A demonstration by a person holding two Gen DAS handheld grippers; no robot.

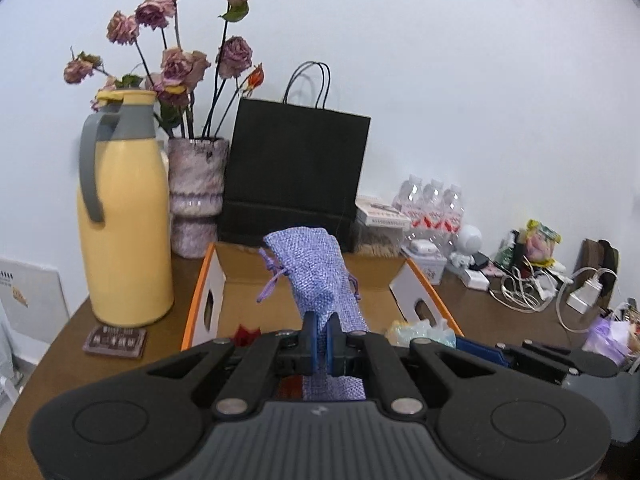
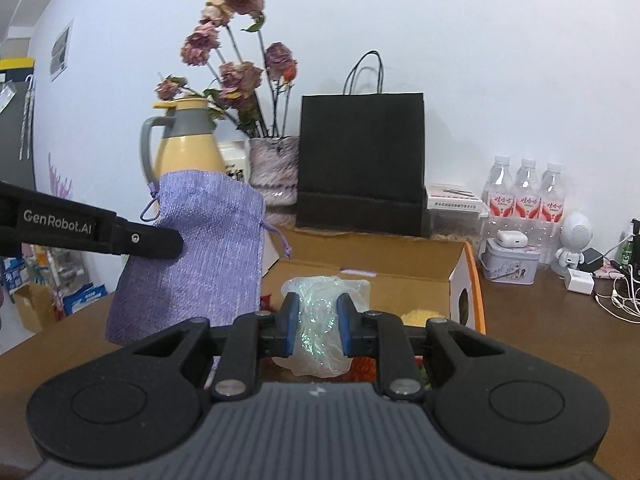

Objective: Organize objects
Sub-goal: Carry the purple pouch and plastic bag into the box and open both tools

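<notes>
We see a brown table (image 2: 560, 344) set against a pale wall, and on it an open cardboard box (image 1: 244, 292) with orange edges; behind the box stand a black paper bag (image 1: 296, 176), a yellow jug (image 1: 124, 216) with a grey handle, and a mottled vase (image 1: 195, 196) of dried roses (image 1: 176, 60), with three water bottles (image 2: 528, 196) and a small tin (image 2: 510, 264) off to the right. Our left gripper (image 1: 321, 334) has its blue pads pressed tight on a lilac woven drawstring pouch (image 1: 316, 268), which hangs clear of the table over the left end of the box. Our right gripper (image 2: 318, 322), jaws only narrowly apart, pinches a crumpled clear plastic bag (image 2: 320, 312) with a glittery sheen above the open box, just right of the pouch
</notes>
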